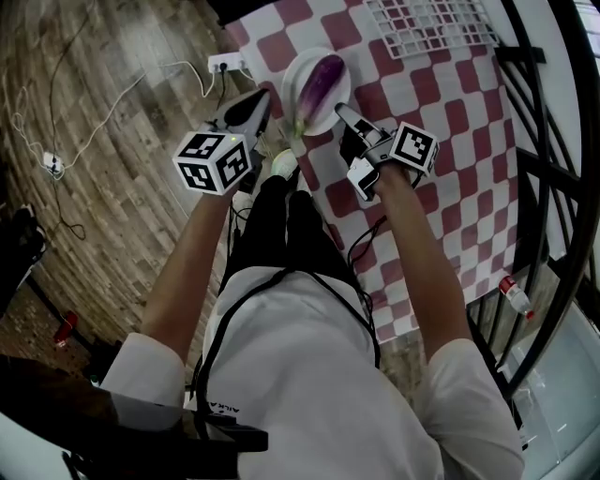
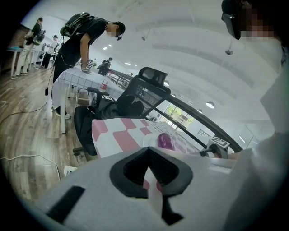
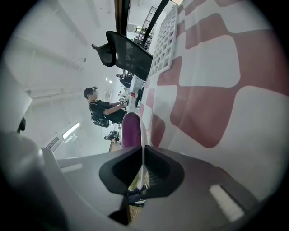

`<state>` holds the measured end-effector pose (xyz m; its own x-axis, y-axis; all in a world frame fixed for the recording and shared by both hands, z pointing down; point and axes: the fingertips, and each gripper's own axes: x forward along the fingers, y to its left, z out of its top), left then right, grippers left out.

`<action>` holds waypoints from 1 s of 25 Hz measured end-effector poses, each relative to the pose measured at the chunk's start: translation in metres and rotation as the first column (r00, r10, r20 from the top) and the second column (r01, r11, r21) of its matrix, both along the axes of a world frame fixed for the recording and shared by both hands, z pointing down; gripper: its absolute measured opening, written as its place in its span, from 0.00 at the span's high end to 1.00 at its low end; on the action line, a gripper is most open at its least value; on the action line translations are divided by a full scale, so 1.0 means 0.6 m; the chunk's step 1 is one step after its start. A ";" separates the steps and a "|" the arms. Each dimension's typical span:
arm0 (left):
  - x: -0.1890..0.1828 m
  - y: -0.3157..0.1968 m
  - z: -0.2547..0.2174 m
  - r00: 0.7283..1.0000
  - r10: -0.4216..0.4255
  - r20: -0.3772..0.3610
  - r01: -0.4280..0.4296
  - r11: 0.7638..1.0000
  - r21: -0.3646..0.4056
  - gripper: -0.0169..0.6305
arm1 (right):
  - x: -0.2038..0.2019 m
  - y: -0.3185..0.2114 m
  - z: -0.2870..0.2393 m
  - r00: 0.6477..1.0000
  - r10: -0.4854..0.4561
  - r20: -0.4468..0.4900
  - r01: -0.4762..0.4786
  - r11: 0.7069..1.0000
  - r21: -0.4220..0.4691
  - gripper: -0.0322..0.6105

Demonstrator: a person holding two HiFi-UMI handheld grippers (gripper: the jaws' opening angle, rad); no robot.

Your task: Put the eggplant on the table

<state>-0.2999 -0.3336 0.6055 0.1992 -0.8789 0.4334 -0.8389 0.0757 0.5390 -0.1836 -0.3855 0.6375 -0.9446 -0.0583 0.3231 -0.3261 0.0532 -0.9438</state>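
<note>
A purple eggplant (image 1: pixel 320 81) lies on a white plate (image 1: pixel 298 71) at the near edge of a table under a red-and-white checked cloth (image 1: pixel 441 122). My left gripper (image 1: pixel 263 97) is shut, off the table's edge just left of the plate. My right gripper (image 1: pixel 341 111) is shut, with its tips at the plate's right rim. The left gripper view looks past the shut left gripper (image 2: pixel 148 151) to the eggplant (image 2: pixel 165 141) a little beyond. In the right gripper view the eggplant (image 3: pixel 131 130) rises right behind the shut right gripper (image 3: pixel 143 150).
A white wire rack (image 1: pixel 427 23) lies on the far part of the cloth. A power strip (image 1: pixel 225 64) and cables are on the wood floor at left. Black railing (image 1: pixel 548 159) runs along the right, with a bottle (image 1: pixel 514 293) below. An office chair (image 2: pixel 146 85) and a person (image 2: pixel 83 38) stand beyond.
</note>
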 end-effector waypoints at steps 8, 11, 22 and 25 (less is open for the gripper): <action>0.004 -0.006 0.014 1.000 0.005 -0.003 -0.005 1.000 -0.010 0.97 | -0.016 -0.025 0.010 0.995 -0.093 -0.031 0.094 0.995 0.028 0.91; 0.003 -0.004 0.016 1.000 -0.001 -0.006 0.001 1.000 -0.013 0.97 | -0.024 -0.028 0.013 0.990 -0.134 -0.031 0.135 0.991 0.019 0.91; -0.006 -0.001 0.026 1.000 -0.017 -0.010 0.017 1.000 -0.022 0.97 | -0.038 -0.024 0.035 0.965 -0.253 -0.067 0.255 0.967 0.022 0.91; -0.007 -0.002 0.025 1.000 -0.019 -0.011 0.019 1.000 -0.021 0.97 | -0.039 -0.025 0.041 0.961 -0.259 -0.095 0.262 0.965 0.021 0.91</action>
